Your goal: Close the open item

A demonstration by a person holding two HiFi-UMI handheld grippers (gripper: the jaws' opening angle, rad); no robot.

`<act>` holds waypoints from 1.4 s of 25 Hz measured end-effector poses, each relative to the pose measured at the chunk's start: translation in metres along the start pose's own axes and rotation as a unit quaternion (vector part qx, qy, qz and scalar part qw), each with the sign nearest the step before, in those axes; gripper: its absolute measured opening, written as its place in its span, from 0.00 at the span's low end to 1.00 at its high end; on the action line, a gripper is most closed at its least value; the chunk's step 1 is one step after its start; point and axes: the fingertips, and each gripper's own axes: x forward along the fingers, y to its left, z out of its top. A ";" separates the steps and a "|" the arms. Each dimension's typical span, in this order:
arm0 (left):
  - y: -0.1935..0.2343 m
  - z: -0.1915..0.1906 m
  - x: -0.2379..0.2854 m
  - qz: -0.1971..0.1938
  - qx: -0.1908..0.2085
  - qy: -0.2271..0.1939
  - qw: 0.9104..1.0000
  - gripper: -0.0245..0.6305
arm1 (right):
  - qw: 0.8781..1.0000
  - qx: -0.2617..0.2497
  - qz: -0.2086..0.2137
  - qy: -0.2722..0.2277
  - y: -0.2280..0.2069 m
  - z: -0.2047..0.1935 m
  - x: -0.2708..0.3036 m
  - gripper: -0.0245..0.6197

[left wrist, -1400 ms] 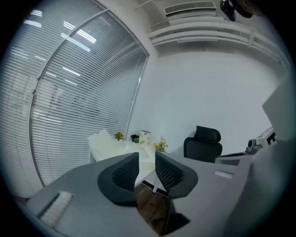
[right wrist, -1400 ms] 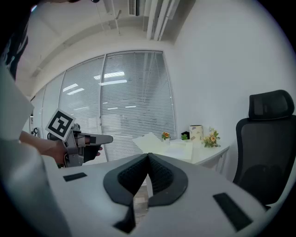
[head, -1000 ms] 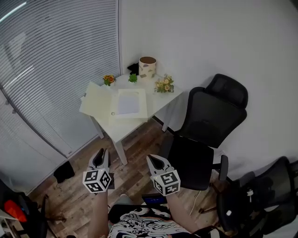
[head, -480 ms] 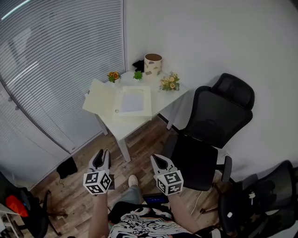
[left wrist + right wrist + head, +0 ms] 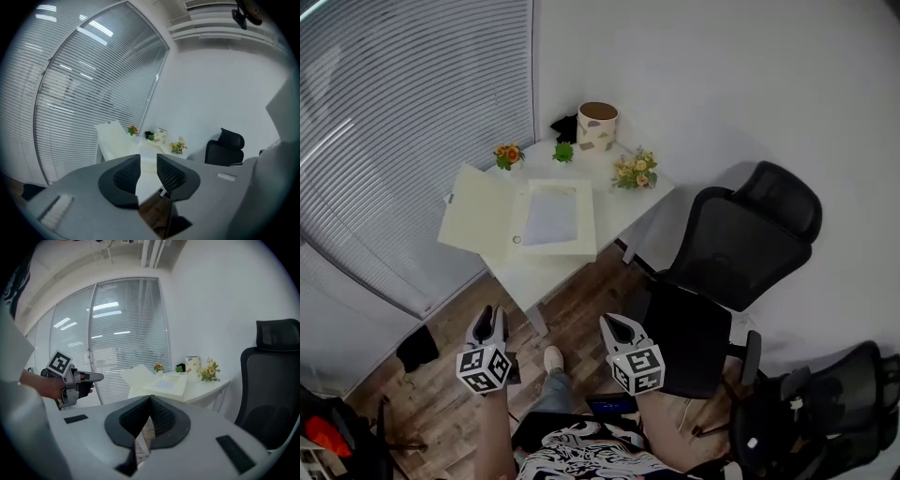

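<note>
Office corner: white worktop (image 5: 534,279) beside the blinds (image 5: 412,141). File folder (image 5: 555,217) lies open there, flap spread left. I aim both grippers at it, probably approaching; it sits well beyond my fingers. My left gripper (image 5: 490,315): fingers parted, just been opening, nothing between. My right gripper (image 5: 615,324): fingers closed, empty.

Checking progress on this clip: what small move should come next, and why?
Probably carry the left gripper, whose jaws have just been opening with nothing between them, forward to the folder on the table: its cover lies spread open to the left, and the gripper hangs well short of it.
</note>
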 end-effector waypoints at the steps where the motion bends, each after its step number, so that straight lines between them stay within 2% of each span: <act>1: 0.007 0.000 0.015 0.006 -0.003 0.006 1.000 0.20 | 1.000 0.001 -0.002 0.008 -0.011 0.001 0.014 0.04; 6: 0.057 0.012 0.084 0.042 -0.024 0.026 0.999 0.20 | 0.999 -0.017 0.004 0.043 -0.047 0.009 0.083 0.04; 11: 0.103 0.013 0.136 0.073 -0.023 0.057 0.995 0.21 | 0.996 -0.018 -0.008 0.083 -0.078 0.002 0.138 0.04; 16: 0.141 0.002 0.168 0.094 -0.070 0.080 0.990 0.24 | 0.993 -0.014 -0.017 0.117 -0.100 -0.009 0.173 0.04; 20: 0.162 -0.003 0.188 0.093 -0.111 0.090 0.985 0.33 | 0.989 -0.024 -0.016 0.148 -0.111 -0.019 0.198 0.04; 23: 0.176 -0.001 0.197 0.093 -0.128 0.081 0.984 0.35 | 0.984 -0.029 -0.008 0.175 -0.113 -0.026 0.214 0.04; 28: 0.199 0.019 0.214 0.099 -0.162 0.033 0.981 0.36 | 0.977 -0.039 -0.006 0.211 -0.122 -0.034 0.232 0.05; 32: 0.214 0.030 0.216 0.112 -0.174 0.008 0.978 0.26 | 0.974 -0.041 -0.005 0.222 -0.122 -0.034 0.233 0.04; 35: 0.218 0.035 0.218 0.117 -0.180 -0.003 0.977 0.23 | 0.973 -0.054 -0.021 0.223 -0.129 -0.030 0.233 0.04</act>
